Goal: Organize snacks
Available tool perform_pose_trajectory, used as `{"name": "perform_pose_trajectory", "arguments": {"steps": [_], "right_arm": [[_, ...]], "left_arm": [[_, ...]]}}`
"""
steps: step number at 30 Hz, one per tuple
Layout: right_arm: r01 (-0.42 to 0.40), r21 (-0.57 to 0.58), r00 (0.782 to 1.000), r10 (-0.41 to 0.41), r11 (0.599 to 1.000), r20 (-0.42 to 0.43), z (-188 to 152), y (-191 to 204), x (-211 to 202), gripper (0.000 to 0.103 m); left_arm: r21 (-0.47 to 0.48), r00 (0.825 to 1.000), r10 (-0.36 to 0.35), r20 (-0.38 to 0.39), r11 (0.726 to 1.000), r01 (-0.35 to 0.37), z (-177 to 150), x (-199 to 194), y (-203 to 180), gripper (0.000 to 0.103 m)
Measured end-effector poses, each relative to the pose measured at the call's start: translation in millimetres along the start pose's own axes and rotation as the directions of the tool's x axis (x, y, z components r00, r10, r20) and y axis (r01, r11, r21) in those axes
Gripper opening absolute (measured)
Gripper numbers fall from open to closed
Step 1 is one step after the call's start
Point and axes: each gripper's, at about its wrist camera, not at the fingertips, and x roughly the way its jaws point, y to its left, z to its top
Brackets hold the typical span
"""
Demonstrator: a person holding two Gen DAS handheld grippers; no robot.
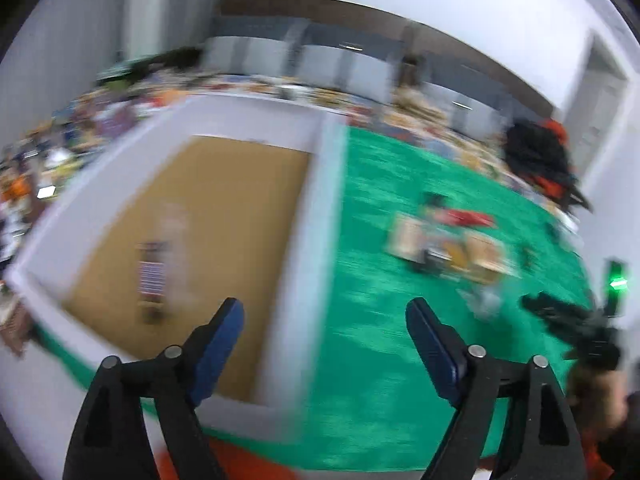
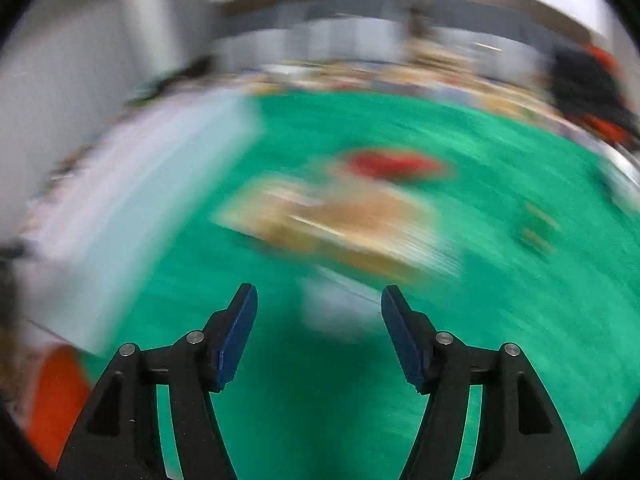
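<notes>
Both empty and spread wide: left gripper (image 1: 325, 312) over box (image 1: 320, 184) rim, right gripper (image 2: 319, 300) nearer snack pile (image 2: 336, 220), lying just ahead on tabletop (image 2: 520, 320).

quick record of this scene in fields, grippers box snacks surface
left gripper: open, nothing between the pads
right gripper: open, empty
box: white walls, brown floor, a blurred packet inside
snack pile: loose on the cloth, beside the box, a red packet at its far side
surface: green cloth
image quality: heavy motion blur
</notes>
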Motion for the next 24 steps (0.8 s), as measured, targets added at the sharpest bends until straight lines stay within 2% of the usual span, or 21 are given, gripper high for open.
{"name": "perform_pose_trajectory", "arguments": {"steps": [2, 3, 5, 9, 11, 14, 16, 17, 20, 24], "right_arm": [[0.137, 0.078, 0.99, -0.135, 0.987, -0.033, -26, -60, 2, 0.068], [0.189, 0.125, 0.982, -0.185, 0.974, -0.047, -36, -89, 2, 0.068], [0.257, 0.201, 0.966, -0.249, 0.945, -0.064, -45, -133, 4, 0.068], [0.279, 0.312, 0.96, -0.267, 0.908, -0.081, -36, -188, 21, 0.07], [0.298, 0.324, 0.953, -0.299, 0.898, -0.049, -26, -204, 29, 0.073], [0.322, 0.305, 0.946, -0.319, 0.896, -0.062, -7, -228, 44, 0.086], [0.342, 0.281, 0.939, -0.332, 0.897, -0.084, 0, -235, 46, 0.096], [0.326, 0.279, 0.945, -0.315, 0.903, -0.085, 1, -240, 48, 0.099], [0.318, 0.264, 0.948, -0.307, 0.91, -0.083, -5, -239, 46, 0.099], [0.321, 0.262, 0.947, -0.31, 0.91, -0.084, -7, -237, 45, 0.099]], "left_arm": [[0.046, 0.997, -0.067, -0.04, 0.997, 0.069, -9, 24, -39, 0.089], [0.072, 0.995, -0.074, -0.063, 0.994, 0.079, -13, 38, -56, 0.089], [0.131, 0.993, -0.039, -0.109, 0.99, 0.053, -21, 77, -88, 0.089], [0.161, 0.989, 0.03, -0.143, 0.987, -0.006, -23, 140, -118, 0.089], [0.156, 0.988, 0.061, -0.139, 0.987, -0.039, -22, 163, -126, 0.089], [0.143, 0.986, 0.101, -0.136, 0.986, -0.081, -20, 188, -125, 0.089], [0.166, 0.984, 0.14, -0.106, 0.979, -0.121, -25, 196, -128, 0.093], [0.191, 0.982, 0.16, -0.098, 0.972, -0.139, -28, 199, -129, 0.098], [0.182, 0.982, 0.153, -0.108, 0.974, -0.132, -28, 202, -126, 0.102], [0.183, 0.982, 0.152, -0.111, 0.975, -0.13, -27, 202, -125, 0.103]]}}
